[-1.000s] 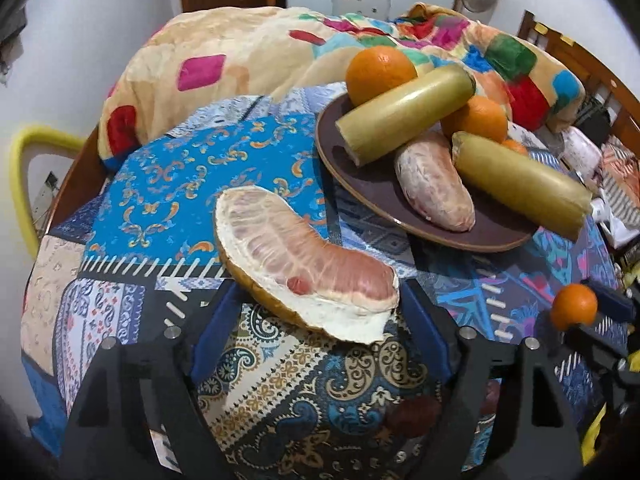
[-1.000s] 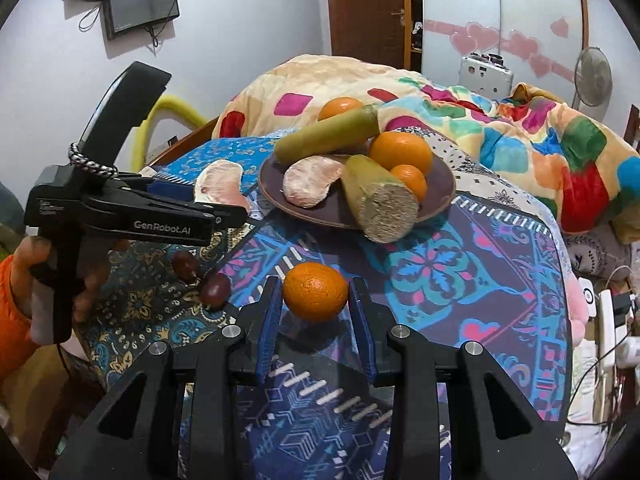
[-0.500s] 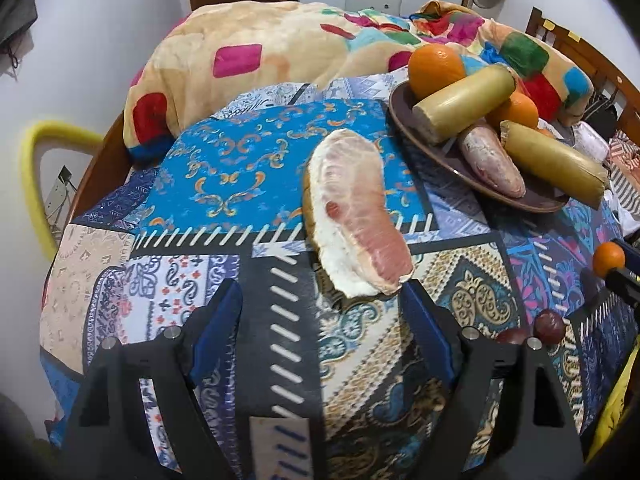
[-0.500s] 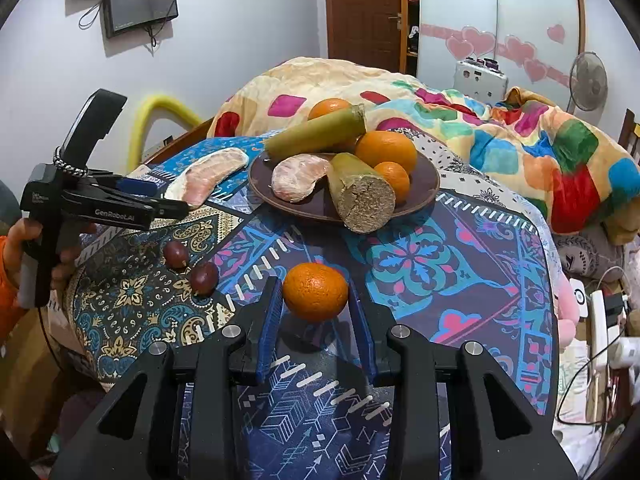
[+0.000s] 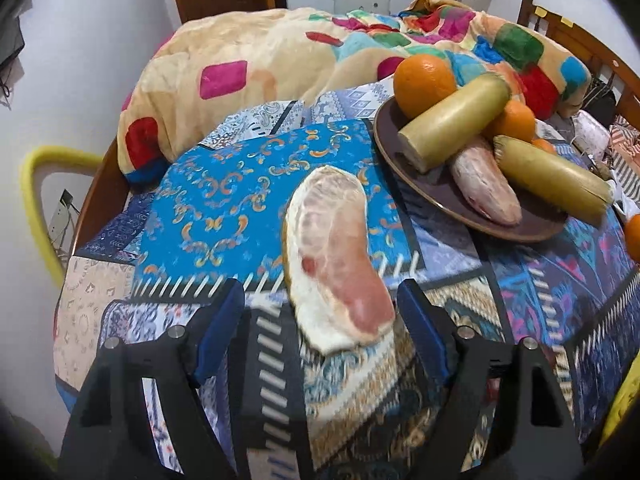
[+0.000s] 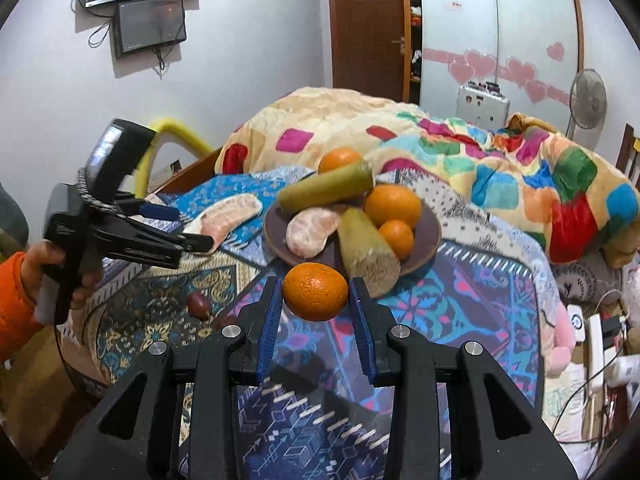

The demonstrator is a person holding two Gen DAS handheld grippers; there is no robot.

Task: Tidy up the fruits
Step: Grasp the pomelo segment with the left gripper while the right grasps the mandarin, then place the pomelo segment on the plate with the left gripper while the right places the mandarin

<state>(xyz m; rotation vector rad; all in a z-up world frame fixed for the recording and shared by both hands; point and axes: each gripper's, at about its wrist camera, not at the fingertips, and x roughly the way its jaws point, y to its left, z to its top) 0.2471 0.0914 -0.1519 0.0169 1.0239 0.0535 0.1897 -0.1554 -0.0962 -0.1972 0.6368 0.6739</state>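
A peeled pomelo wedge [image 5: 332, 256] lies on the patterned cloth, its near end between the open jaws of my left gripper [image 5: 320, 312]; it also shows in the right wrist view [image 6: 230, 214]. My right gripper [image 6: 316, 296] is shut on an orange [image 6: 315, 291] and holds it above the cloth, just in front of the brown plate [image 6: 430, 236]. The plate [image 5: 386, 136] carries oranges [image 6: 393, 205], two yellow-green cylinders [image 6: 326, 191] and a peeled pomelo segment [image 6: 310, 230].
Two small dark red fruits [image 6: 199, 303] lie on the cloth left of my right gripper. A colourful blanket [image 6: 500, 160] is heaped behind the plate. A yellow chair frame [image 5: 38, 200] stands at the left. Cables and a power strip [image 6: 596, 344] lie at the right.
My right gripper has lifted the orange and carried it toward the plate. My left gripper has swung right and closer, so the pomelo wedge's end now sits between its jaws.
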